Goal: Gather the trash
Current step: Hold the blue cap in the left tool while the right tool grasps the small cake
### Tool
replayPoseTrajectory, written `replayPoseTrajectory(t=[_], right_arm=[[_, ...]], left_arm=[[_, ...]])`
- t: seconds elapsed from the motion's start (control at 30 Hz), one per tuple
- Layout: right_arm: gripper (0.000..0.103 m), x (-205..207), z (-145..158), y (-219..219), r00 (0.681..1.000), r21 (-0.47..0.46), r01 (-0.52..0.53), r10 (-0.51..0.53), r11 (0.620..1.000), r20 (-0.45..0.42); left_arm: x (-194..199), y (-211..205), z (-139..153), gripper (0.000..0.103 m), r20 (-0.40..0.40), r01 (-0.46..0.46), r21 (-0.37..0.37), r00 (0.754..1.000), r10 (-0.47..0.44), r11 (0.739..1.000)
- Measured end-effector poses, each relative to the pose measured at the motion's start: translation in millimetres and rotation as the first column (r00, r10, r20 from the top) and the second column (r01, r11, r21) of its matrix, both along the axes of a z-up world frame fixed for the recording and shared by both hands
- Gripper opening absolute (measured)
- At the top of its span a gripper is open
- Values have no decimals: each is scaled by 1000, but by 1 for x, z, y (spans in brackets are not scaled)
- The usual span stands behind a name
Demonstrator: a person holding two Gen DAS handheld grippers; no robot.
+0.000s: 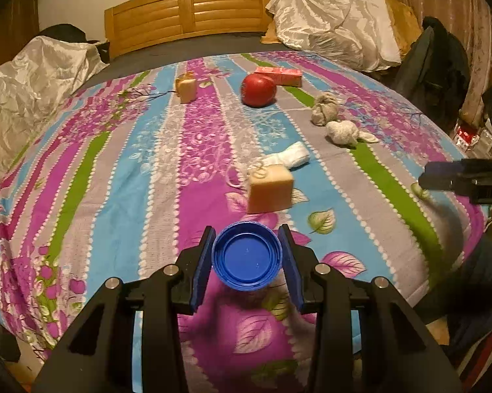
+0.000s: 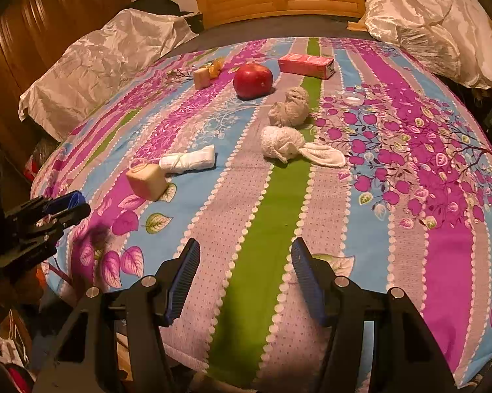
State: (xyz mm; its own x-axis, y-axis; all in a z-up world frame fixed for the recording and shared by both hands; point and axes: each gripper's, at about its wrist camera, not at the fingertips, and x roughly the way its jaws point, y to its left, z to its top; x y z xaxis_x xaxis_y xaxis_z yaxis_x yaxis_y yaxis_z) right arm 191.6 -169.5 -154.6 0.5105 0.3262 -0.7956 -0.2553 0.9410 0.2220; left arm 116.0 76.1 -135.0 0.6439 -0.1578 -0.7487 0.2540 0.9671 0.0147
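Left gripper (image 1: 247,255) clamped on a round blue plastic bottle cap (image 1: 246,257), hollow side facing the camera, held above the near edge of the striped floral bedspread (image 1: 114,170). Right gripper (image 2: 246,278) open and empty over the green stripe. Just beyond the cap, a tan cube-shaped block (image 1: 270,188) touching a rolled white cloth (image 1: 290,159). Farther back, two balled grey socks (image 2: 288,124), a red apple (image 2: 253,80) and a pink rectangular carton (image 2: 306,65). At the far side, a wooden slatted headboard (image 1: 186,14).

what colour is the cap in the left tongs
Blue, a solid blue cap; the left wrist view shows it best.
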Motion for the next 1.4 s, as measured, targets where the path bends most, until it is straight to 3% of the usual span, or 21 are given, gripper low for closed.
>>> replayPoseTrajectory(t=[0.13,0.2,0.27,0.3,0.37,0.53,0.63,0.73,0.9,1.03,1.1,1.17,1.23,1.33,1.4], right_arm=[[60,72,44,49,977,-2,-166,165,986,135],[61,116,58,72,967,15,-193,188,981,171],[74,175,64,104,960,22,-221,214,975,181],[76,207,60,121,960,10,-224,218,975,177],[85,275,35,155,968,10,-236,235,972,85],[85,382,-44,197,987,-40,-131,127,991,-95],[78,407,-70,218,986,-22,-116,113,993,-121],[40,417,-79,227,992,-36,-80,76,996,-100],[33,388,-50,212,990,35,-136,137,990,-29],[32,299,37,148,980,159,-185,169,970,105],[32,244,78,99,974,157,-169,140,973,177],[32,180,105,46,975,117,-117,91,986,205],[32,118,116,-8,985,118,-29,9,993,170],[32,35,113,-76,983,83,135,-144,987,115],[32,-16,106,-113,964,77,244,-251,967,94]], left_arm=[[0,15,6,38,26,-43,-3,999,43,999],[3,24,8,38,39,-74,-4,996,74,997],[7,32,10,38,54,-102,-9,993,102,995],[10,38,12,38,62,-118,-21,991,119,993],[15,47,12,38,63,-143,-49,987,146,989],[27,69,3,38,37,-194,-95,980,198,976],[31,80,-5,38,14,-220,-107,975,223,970],[33,87,-11,38,-1,-238,-93,971,239,967],[37,92,-13,38,-12,-258,-92,966,258,962],[38,79,2,38,32,-227,-91,973,230,970],[39,65,13,38,48,-190,-107,979,196,976],[40,44,23,38,58,-139,-106,988,146,985],[41,21,33,38,65,-87,-94,994,93,992],[40,-19,49,38,88,-4,-65,996,10,998],[36,-49,57,38,110,54,-46,993,-49,997]])
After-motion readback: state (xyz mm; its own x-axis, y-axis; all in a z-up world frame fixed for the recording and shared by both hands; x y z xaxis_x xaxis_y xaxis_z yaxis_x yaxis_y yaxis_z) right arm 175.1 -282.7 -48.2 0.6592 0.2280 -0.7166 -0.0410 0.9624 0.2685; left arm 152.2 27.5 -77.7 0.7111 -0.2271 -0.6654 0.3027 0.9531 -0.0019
